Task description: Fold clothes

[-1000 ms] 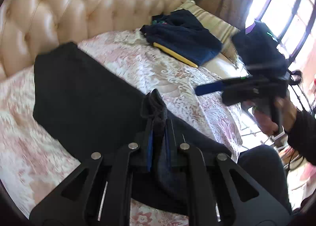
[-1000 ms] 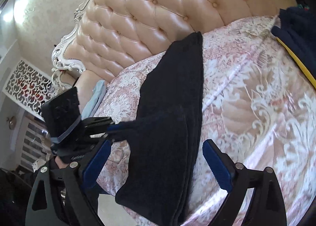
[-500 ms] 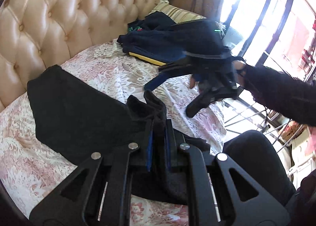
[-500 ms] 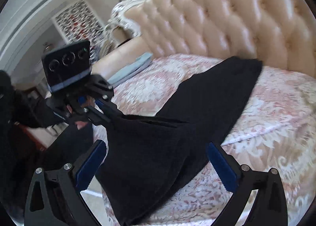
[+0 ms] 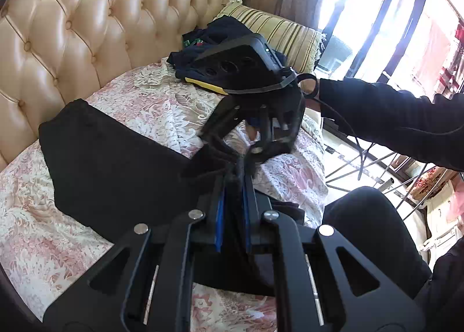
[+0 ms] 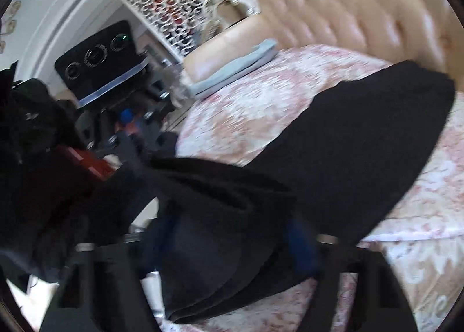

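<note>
I saw the black garment [image 5: 116,163] lying flat across the bed [image 5: 162,105], one corner bunched in my left gripper [image 5: 233,184], jaws clamped; right gripper [image 6: 232,245] jaw state undeterminable.

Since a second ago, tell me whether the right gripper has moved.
Yes. The right gripper came from the window side in over the bedspread to the black garment.

A bed [image 5: 162,105] with a pink-and-white lace cover carries a black garment [image 5: 116,163] spread out below the tufted headboard [image 5: 72,27]. A dark navy pile [image 5: 203,53] lies toward the headboard's window-side end, folded pale-blue cloth [image 6: 235,70] at its opposite end.
</note>
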`<state>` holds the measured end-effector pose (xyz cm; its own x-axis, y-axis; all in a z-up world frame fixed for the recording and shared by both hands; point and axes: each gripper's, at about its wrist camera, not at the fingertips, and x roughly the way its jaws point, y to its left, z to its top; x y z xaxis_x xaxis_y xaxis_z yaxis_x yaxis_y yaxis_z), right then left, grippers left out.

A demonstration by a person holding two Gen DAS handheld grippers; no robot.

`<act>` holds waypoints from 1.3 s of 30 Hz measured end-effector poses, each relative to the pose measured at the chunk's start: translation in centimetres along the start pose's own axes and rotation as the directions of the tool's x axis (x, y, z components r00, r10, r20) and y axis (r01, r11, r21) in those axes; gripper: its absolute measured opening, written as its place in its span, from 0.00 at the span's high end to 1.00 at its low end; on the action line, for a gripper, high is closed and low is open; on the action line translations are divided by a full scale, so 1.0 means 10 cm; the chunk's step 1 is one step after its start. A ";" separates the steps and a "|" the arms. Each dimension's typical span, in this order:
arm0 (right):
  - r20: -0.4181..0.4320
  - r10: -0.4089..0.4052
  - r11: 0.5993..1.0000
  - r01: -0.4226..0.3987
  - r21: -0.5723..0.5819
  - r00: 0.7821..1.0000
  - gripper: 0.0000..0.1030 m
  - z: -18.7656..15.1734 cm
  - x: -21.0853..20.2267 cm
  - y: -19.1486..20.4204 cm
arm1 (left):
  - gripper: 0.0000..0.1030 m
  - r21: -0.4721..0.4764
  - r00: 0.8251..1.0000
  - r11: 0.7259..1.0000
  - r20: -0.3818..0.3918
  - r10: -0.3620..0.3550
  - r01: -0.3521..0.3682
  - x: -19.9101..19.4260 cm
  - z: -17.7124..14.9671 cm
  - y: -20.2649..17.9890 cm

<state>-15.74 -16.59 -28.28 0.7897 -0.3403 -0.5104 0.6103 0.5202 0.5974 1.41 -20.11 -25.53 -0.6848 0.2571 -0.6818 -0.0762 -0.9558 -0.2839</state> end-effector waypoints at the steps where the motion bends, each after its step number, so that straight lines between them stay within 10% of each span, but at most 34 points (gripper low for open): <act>1: 0.002 0.011 1.000 -0.011 0.000 1.000 0.82 -0.02 -0.01 0.01 | 0.88 -0.005 1.000 1.000 0.002 0.001 -0.001 -0.01 -0.01 0.01; 12: 0.152 -0.016 0.999 0.009 0.048 0.988 0.93 0.00 -0.43 0.31 | 0.88 -0.133 0.995 0.991 0.104 0.002 0.012 -0.30 0.04 0.20; 21: 0.183 -0.146 0.989 0.144 0.023 0.972 0.93 0.67 -0.83 0.71 | 0.88 -0.152 0.973 0.988 0.226 0.045 -0.010 -0.79 0.45 0.37; 39: 0.046 -0.380 0.863 0.337 0.376 0.924 0.87 0.62 -0.03 -0.95 | 0.88 -0.443 0.988 0.886 0.002 0.153 -0.136 0.36 0.01 1.87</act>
<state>-21.36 -26.29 -29.93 0.5002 -0.5480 -0.6704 0.8162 0.0399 0.5763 -2.59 -37.03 -33.18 -0.6899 0.1081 -0.7158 0.3462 -0.8191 -0.4574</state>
